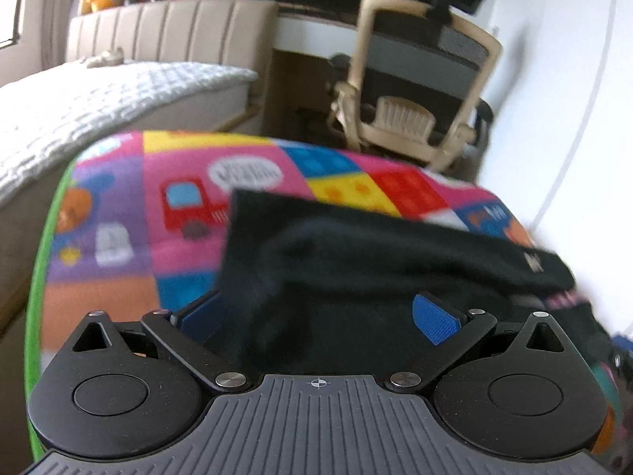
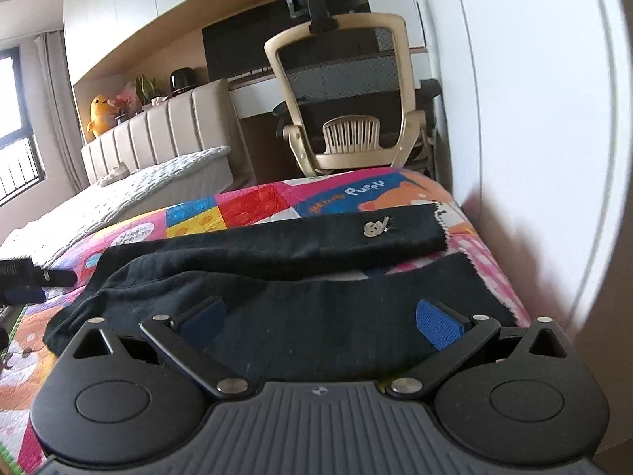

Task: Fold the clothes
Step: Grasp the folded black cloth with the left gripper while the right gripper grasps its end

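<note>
A black garment (image 2: 277, 277) with a small skull emblem (image 2: 376, 228) lies on a colourful cartoon play mat (image 2: 253, 206). One long strip of it lies across the far side and a wider part lies nearer. My right gripper (image 2: 320, 320) is open, its blue pads (image 2: 439, 324) wide apart just above the near part of the cloth. In the left wrist view the black garment (image 1: 356, 261) fills the space between the spread fingers of my left gripper (image 1: 316, 316), which is open; the view is blurred. The mat (image 1: 158, 206) shows beyond.
A beige mesh office chair (image 2: 344, 107) stands just beyond the mat, in front of a desk. A bed with a white quilt (image 2: 130, 194) runs along the left. A white wall (image 2: 534, 118) borders the mat on the right. A dark object (image 2: 23, 273) shows at the left edge.
</note>
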### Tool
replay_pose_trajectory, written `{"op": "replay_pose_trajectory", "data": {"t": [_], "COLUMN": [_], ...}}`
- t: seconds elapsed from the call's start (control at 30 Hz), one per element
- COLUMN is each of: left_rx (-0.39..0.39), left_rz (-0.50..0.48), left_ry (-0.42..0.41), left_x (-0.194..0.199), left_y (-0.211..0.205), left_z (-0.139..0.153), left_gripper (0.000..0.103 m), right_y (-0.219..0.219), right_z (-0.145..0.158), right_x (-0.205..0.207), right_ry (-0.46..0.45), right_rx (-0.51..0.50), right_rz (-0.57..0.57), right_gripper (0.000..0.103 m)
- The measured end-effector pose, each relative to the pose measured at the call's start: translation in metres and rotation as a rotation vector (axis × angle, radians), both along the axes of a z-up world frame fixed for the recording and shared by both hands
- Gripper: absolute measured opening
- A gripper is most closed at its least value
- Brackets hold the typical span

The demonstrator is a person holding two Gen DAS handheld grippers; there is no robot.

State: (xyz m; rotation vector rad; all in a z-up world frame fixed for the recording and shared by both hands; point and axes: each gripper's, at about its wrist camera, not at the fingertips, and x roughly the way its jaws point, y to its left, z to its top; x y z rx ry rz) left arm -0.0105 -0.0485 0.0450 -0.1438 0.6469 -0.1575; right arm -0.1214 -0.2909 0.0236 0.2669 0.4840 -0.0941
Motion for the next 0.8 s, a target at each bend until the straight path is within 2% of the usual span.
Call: {"op": "replay_pose_trajectory", "data": {"t": [0.17,0.33,0.47,0.67,0.8], "left_rx": [0.041,0.019,0.04,0.043,0.076], "left_rz": [0.048,0.071,0.072,0.072,0.064], "left_ry": [-0.03,0.057,0.115,0.155,0.146], "left_x": [0.053,0.116,0.155,0.172,0.17], "left_y": [0.018,0.029,0.025,0.019,0.016], "left_z": [0.008,-0.006,-0.025,-0.043,-0.045], "left_gripper": [0.103,0.103,0.103,0.101,0.096], "right_y": [-0.009,-0.015,-0.018,-0.015,-0.018], "right_z": [-0.017,-0.021,-0.023,-0.021,-0.013], "right_x": [0.016,0.015,0.016,0.019,0.022], "right_ry": [0.063,0.059,0.059,0.085,0.093], "right_rx": [0.095,0.146,0.168,0.145,0.138], "right_rz": [0.015,0.027,0.036,0.069,0.099], "right_gripper": [0.103,0.103,0.103,0.103,0.103]}}
